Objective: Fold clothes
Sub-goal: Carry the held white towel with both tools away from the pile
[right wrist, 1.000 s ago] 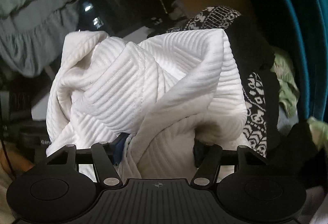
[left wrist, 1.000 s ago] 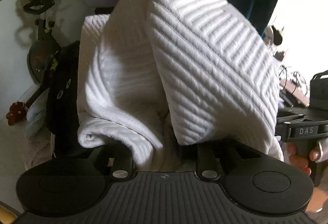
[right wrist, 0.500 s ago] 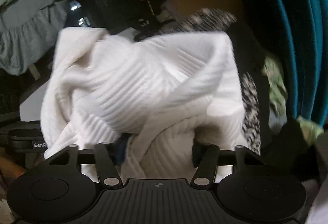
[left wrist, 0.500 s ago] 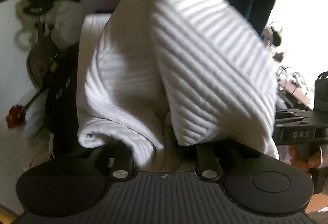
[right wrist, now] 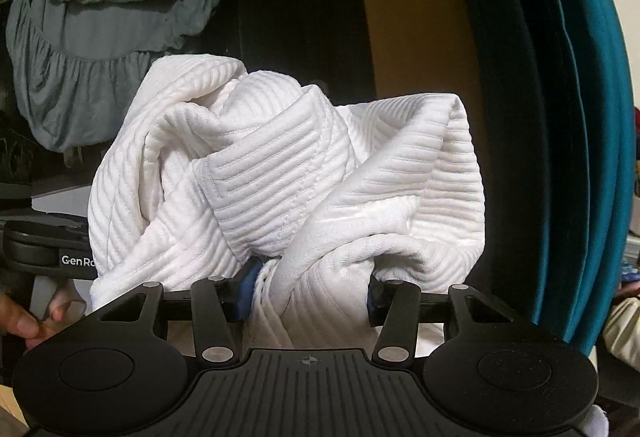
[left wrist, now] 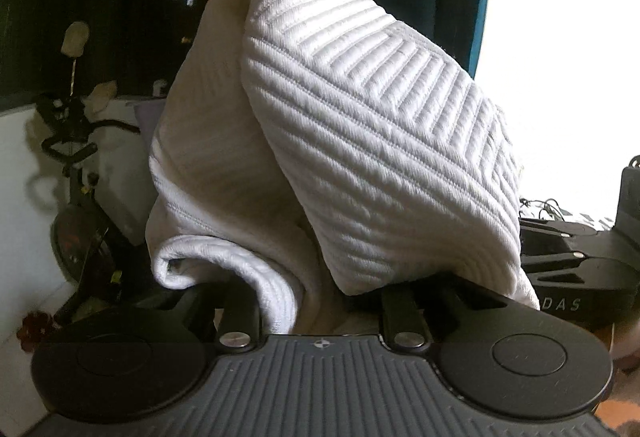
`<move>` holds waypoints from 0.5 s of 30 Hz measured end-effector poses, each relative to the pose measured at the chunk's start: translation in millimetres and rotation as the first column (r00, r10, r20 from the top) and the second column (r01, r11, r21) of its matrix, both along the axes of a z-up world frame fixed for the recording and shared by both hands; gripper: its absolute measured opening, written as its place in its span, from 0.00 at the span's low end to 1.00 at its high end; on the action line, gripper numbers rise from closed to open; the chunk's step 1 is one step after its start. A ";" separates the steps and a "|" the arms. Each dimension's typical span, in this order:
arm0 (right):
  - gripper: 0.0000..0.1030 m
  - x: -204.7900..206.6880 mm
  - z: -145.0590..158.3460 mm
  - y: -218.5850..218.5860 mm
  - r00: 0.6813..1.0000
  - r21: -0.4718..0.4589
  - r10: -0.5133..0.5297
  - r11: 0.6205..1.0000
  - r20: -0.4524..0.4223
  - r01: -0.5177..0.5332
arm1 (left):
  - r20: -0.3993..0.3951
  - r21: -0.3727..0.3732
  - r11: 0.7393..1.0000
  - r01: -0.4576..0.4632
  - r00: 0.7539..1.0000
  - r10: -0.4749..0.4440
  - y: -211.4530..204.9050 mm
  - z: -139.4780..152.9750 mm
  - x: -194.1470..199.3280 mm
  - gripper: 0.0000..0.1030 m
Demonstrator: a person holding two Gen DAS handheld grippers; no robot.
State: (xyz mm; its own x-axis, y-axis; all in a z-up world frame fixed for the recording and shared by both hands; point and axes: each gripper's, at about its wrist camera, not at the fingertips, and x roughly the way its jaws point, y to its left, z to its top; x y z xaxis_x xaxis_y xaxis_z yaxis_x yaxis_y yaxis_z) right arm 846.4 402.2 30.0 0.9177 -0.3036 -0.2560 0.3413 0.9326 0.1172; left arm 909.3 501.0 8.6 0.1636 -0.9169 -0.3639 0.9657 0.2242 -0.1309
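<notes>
My left gripper [left wrist: 320, 289] has its fingertips buried under the white ribbed garment [left wrist: 360, 141], so I cannot see the pads at all; only the two black finger arms show, disappearing into the cloth. From the way the fabric bunches and rises straight out of the gap, it is pinching the garment, though the contact itself is hidden. The cloth stands up in a tall peak in front of that camera and blocks most of the room.

My right gripper [right wrist: 308, 289] shows more: its blue pads [right wrist: 246, 287] peek out on either side of a twisted bundle of the same white garment [right wrist: 288, 173], pressed in against it. The garment is held up in the air between both tongs, crumpled and knotted-looking, its full shape impossible to make out.

The left view alone shows an exercise bike [left wrist: 76, 197] at the left, dark and partly cut off, and the other black tool at the right edge. The right view alone shows a grey ruffled cloth [right wrist: 92, 49] hanging at upper left, a teal curtain [right wrist: 580, 117] down the right side, and my left hand [right wrist: 24, 321] at the lower left edge, fingers only, gripping a handle. What lies below the garment is hidden in both views.
</notes>
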 end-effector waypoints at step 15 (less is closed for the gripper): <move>0.43 -0.5 18.0 64.1 0.996 -0.066 -0.038 0.997 -0.081 0.032 | -0.117 -0.022 1.000 -0.006 0.993 0.004 40.1 -3.1 19.6 0.19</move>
State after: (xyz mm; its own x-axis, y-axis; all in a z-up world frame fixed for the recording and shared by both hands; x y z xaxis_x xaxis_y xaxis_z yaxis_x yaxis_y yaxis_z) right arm 846.0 466.3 48.0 0.8829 -0.3535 -0.3091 0.3798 0.9247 0.0271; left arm 928.9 541.1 5.6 0.1259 -0.9243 -0.3602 0.9424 0.2248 -0.2476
